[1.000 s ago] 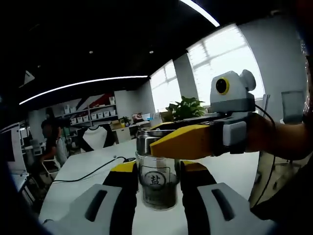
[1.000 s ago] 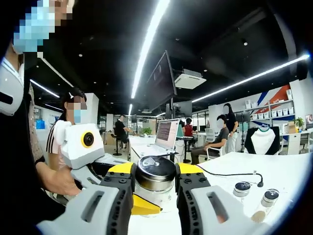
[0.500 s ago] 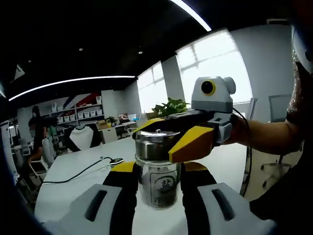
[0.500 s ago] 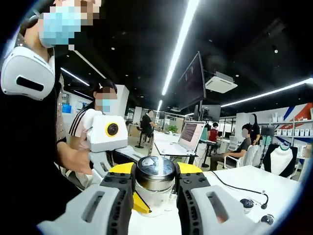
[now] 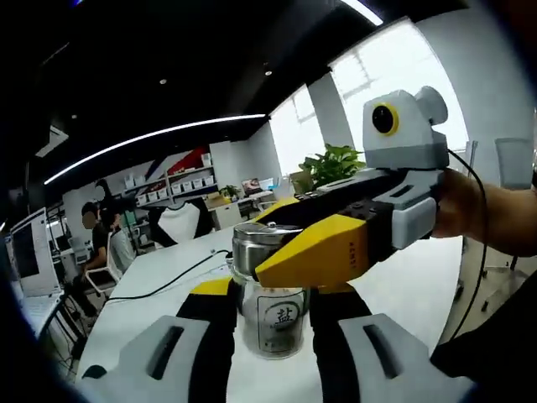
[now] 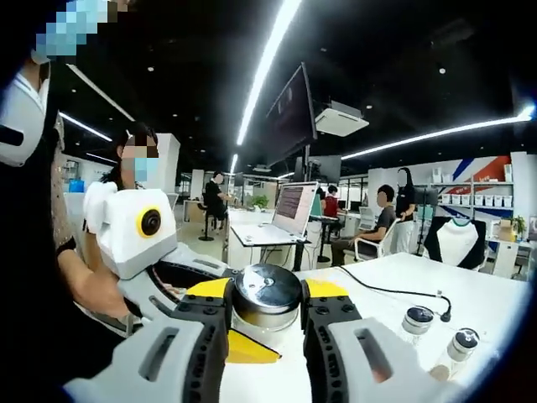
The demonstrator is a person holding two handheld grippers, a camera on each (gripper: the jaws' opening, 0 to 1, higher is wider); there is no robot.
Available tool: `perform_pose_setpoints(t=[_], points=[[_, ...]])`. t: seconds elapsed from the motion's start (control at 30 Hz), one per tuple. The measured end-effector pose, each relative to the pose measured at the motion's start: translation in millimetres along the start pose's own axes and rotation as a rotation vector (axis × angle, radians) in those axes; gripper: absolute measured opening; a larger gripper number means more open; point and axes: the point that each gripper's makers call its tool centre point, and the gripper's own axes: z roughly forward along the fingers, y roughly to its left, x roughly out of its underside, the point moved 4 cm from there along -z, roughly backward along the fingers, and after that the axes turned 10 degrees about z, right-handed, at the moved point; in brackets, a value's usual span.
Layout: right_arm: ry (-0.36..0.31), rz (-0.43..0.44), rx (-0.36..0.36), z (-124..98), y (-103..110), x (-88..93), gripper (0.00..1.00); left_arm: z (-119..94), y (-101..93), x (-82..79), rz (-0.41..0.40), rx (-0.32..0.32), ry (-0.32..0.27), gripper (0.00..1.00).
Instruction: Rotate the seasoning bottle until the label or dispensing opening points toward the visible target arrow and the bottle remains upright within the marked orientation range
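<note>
A glass seasoning bottle (image 5: 279,323) with a black-printed label facing the left gripper view stands upright over the white table (image 5: 403,290). Its steel lid (image 5: 252,245) is partly covered by a yellow jaw. My left gripper (image 5: 273,304) is shut on the glass body, one jaw on each side. My right gripper (image 5: 323,252) reaches in from the right and clamps the lid. In the right gripper view the lid (image 6: 267,290) sits between my right gripper (image 6: 267,295) jaws, shut on it. The left gripper (image 6: 168,277) comes in from the left, below the lid.
Two small capped bottles (image 6: 417,321) (image 6: 461,343) stand on the table to the right. A black cable (image 6: 390,291) runs across it. A laptop (image 6: 292,214) and seated people are behind. A person's hand (image 6: 88,294) holds the left gripper. A plant (image 5: 334,164) stands by the window.
Both views have swung with the hands, so the background shifted. Both grippers have stayed shut on the bottle and the label still faces the left gripper view.
</note>
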Motion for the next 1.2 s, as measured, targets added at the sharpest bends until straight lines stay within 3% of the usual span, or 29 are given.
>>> perform_pose_setpoints(t=[0.2, 0.33, 0.53, 0.7, 0.9, 1.2], points=[[-0.017, 0.038, -0.051, 7.1, -3.8, 9.7, 0.27, 0.3, 3.4, 13.6, -0.086, 0.05, -0.042, 0.35], [0.028, 0.01, -0.075, 17.2, -4.2, 21.9, 0.27, 2.7, 6.6, 29.5, -0.11, 0.085, -0.024, 0.35], [0.048, 0.016, -0.111, 39.7, -8.2, 39.1, 0.27, -1.1, 16.4, 54.9, -0.105, 0.059, 0.04, 0.35], [0.048, 0.024, -0.112, 51.5, -25.8, 50.8, 0.27, -10.7, 27.5, 72.9, -0.135, 0.032, 0.081, 0.4], [0.092, 0.034, -0.093, 66.6, -54.0, 79.3, 0.27, -22.4, 37.0, 82.8, -0.15, -0.005, 0.112, 0.5], [0.152, 0.006, -0.148, 85.0, -64.9, 109.9, 0.27, -26.4, 44.7, 83.9, -0.138, -0.022, 0.129, 0.5]])
